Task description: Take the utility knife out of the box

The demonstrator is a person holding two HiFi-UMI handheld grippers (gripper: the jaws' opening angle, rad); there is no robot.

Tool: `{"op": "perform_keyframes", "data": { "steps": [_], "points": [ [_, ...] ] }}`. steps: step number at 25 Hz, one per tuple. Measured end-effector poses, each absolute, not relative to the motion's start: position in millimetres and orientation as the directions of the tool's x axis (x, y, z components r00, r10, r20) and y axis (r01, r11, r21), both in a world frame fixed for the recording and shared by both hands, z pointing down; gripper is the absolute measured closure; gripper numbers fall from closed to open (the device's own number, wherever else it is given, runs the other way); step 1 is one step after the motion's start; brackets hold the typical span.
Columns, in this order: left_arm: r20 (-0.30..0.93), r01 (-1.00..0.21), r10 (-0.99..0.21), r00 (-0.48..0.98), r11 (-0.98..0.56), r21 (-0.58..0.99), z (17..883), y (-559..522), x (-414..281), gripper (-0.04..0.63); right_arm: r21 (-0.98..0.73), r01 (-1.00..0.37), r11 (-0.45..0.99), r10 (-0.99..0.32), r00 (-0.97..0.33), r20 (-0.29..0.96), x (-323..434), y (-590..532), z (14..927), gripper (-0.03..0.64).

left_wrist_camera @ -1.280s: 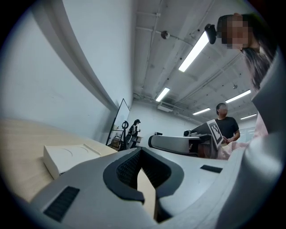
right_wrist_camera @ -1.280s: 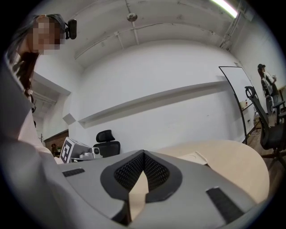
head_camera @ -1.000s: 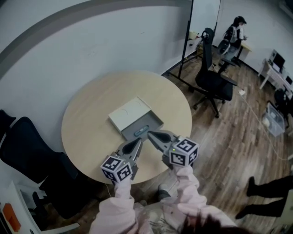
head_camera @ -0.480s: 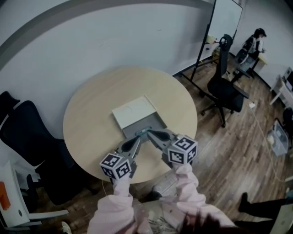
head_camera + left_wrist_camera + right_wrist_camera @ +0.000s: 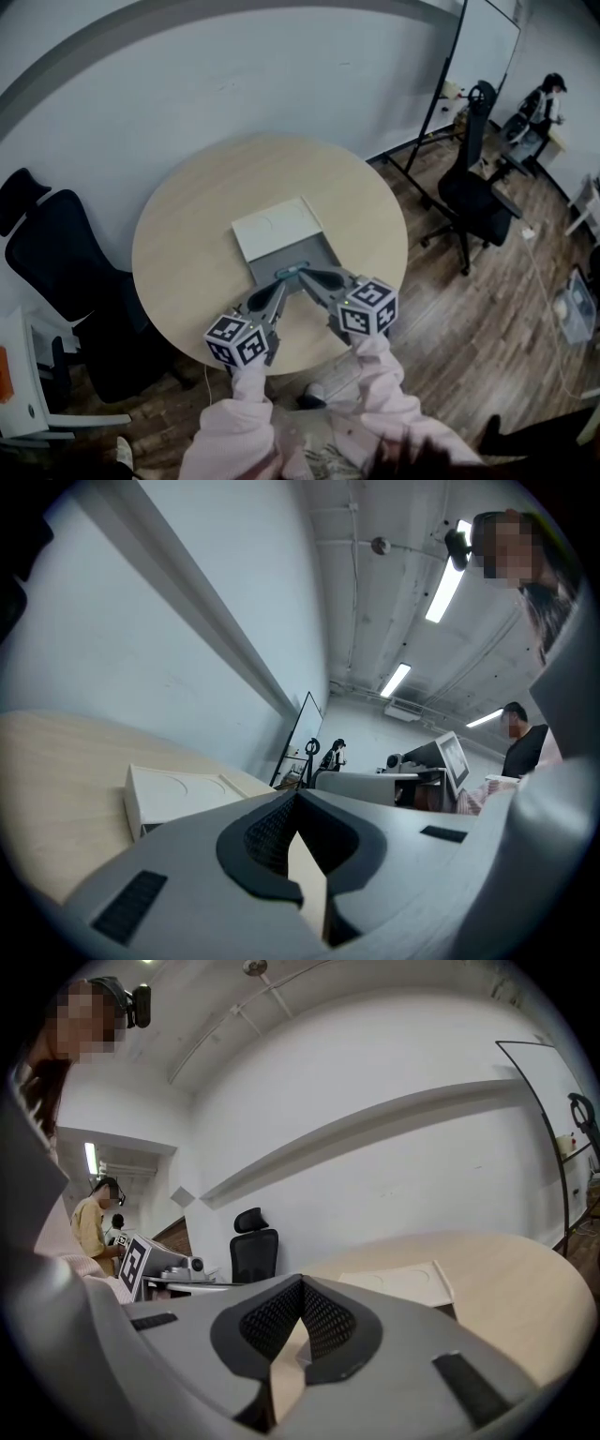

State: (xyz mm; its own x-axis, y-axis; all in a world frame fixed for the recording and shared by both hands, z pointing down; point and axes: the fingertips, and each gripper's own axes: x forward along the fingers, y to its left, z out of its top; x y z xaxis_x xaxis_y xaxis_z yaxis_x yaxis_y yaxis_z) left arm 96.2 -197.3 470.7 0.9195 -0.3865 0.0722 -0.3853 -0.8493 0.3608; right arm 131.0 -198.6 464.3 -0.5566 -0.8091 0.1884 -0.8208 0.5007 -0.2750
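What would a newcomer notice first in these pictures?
A round wooden table fills the middle of the head view, bearing a white box with its tray slid open toward the person. A teal utility knife lies in the tray's near end, where the left claw and right claw, both shut, converge.

The round worktop [image 5: 187,234] is pale beige wood. The box [image 5: 277,230] has a white lid and a grey inside; the knife [image 5: 288,274] is teal. The left tongs [image 5: 282,286] and right tongs [image 5: 303,275] are grey with black meshed pads [image 5: 272,1321]. Their cubes [image 5: 237,339] carry black-and-white square markers. The sleeves [image 5: 234,422] are pale pink.
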Motion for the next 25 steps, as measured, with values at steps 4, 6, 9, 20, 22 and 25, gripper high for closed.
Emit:
{"op": "perform_keyframes", "data": {
  "steps": [4,6,9,20,22,25],
  "points": [
    [0.089,-0.401,-0.397,0.913,-0.839,0.368,476.6,-197.7,95.1,0.595,-0.281,-0.814,0.508,-0.8,-0.567,0.196,130.1,-203.1,469.6,0.624],
    [0.096,-0.407,-0.402,0.911,-0.833,0.374,478.8,-199.5,94.4,0.595,-0.286,-0.815,0.504,-0.799,-0.565,0.204,129.6,-206.2,472.5,0.624],
    [0.111,-0.413,-0.402,0.909,-0.827,0.382,483.5,-203.6,92.9,0.595,-0.298,-0.816,0.495,-0.798,-0.563,0.216,128.9,-211.8,478.4,0.624],
    [0.155,-0.41,-0.382,0.911,-0.8,0.439,507.6,-224.4,87.2,0.595,-0.332,-0.824,0.46,-0.783,-0.552,0.285,129.9,-236.9,506.4,0.624],
    [0.159,-0.405,-0.374,0.914,-0.796,0.45,511.6,-226.7,88.6,0.595,-0.338,-0.825,0.454,-0.778,-0.551,0.301,131.7,-240.1,511.5,0.624],
    [0.168,-0.399,-0.363,0.916,-0.792,0.462,517.0,-230.8,89.4,0.595,-0.338,-0.828,0.447,-0.768,-0.549,0.328,133.1,-245.4,517.2,0.624]
  ]
}}
